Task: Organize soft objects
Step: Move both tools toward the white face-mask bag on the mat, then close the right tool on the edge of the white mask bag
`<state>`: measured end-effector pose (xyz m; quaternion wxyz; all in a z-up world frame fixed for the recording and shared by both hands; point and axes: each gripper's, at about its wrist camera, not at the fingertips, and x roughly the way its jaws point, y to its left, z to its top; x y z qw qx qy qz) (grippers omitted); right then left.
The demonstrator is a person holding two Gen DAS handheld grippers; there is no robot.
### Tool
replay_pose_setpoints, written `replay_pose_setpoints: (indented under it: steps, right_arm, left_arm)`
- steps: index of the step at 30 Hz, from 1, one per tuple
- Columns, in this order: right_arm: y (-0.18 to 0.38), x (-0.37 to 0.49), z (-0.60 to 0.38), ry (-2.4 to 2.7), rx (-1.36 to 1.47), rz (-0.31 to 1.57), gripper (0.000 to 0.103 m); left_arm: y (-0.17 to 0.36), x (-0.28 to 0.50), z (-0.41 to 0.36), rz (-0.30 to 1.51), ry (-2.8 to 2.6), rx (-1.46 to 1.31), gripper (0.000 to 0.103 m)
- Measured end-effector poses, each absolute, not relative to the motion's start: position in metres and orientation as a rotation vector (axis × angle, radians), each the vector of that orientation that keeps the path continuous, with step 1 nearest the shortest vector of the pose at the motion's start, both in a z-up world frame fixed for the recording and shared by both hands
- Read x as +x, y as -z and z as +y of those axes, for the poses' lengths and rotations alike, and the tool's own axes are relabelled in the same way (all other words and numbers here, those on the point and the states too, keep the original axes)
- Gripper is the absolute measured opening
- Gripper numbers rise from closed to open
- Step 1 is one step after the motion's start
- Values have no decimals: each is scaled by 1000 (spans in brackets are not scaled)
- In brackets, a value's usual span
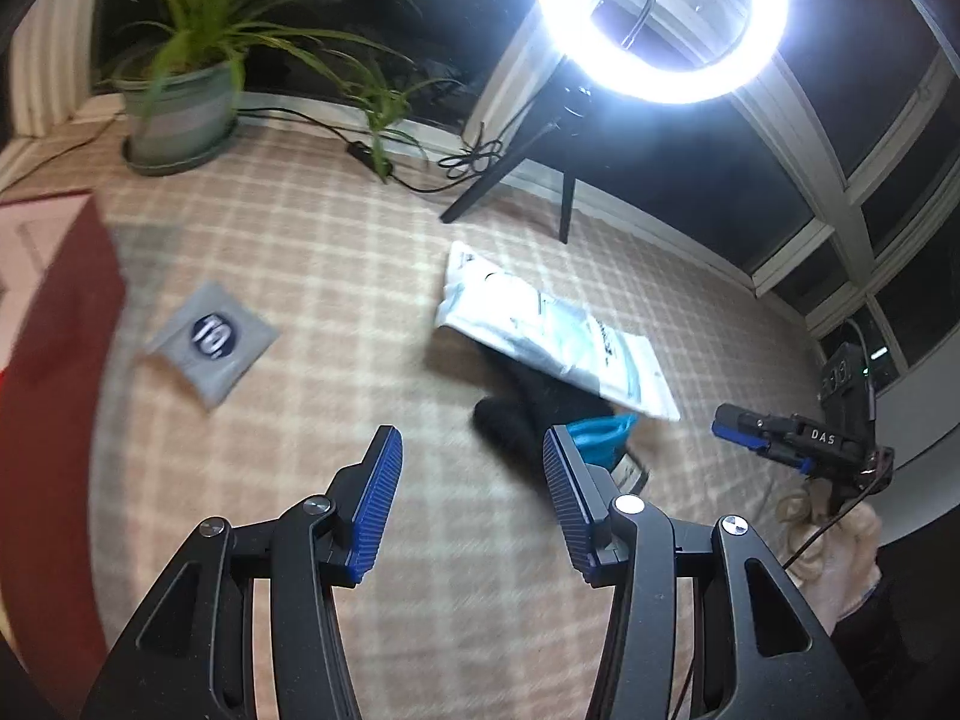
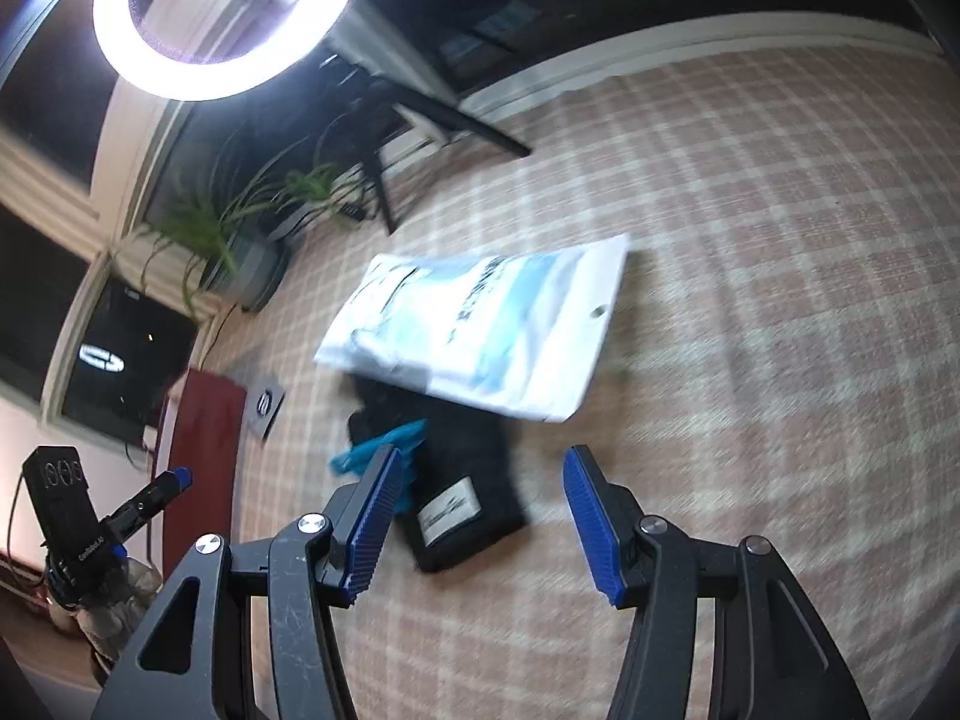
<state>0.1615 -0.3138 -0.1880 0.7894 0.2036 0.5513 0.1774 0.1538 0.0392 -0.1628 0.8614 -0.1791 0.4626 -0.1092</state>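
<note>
Approach step: both pairs of fingers open and empty above the checked counter (image 1: 300, 228).
Grey pouch (image 1: 211, 341) far left of left gripper (image 1: 473, 507); black garment (image 2: 462, 474) under white packet (image 2: 480, 324), ahead between right gripper (image 2: 480, 531) fingers. Next: descend and close.

Both wrist cameras look steeply down along their own fingers at the checked cloth (image 1: 300, 228). Both views share the white packet (image 1: 558, 330), ring light (image 2: 228, 18) and plant (image 1: 180, 60), seen from opposite sides.

"DAS" stands on the right claw (image 1: 741, 429); other print is blurred.
</note>
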Motion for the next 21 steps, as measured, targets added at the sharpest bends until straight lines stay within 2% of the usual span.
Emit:
replay_pose_setpoints:
  steps: [21]
  right_arm:
    - [262,246,-343,-408,678,1310,52]
  left_arm:
    - [237,329,25,1213,313,-483,48]
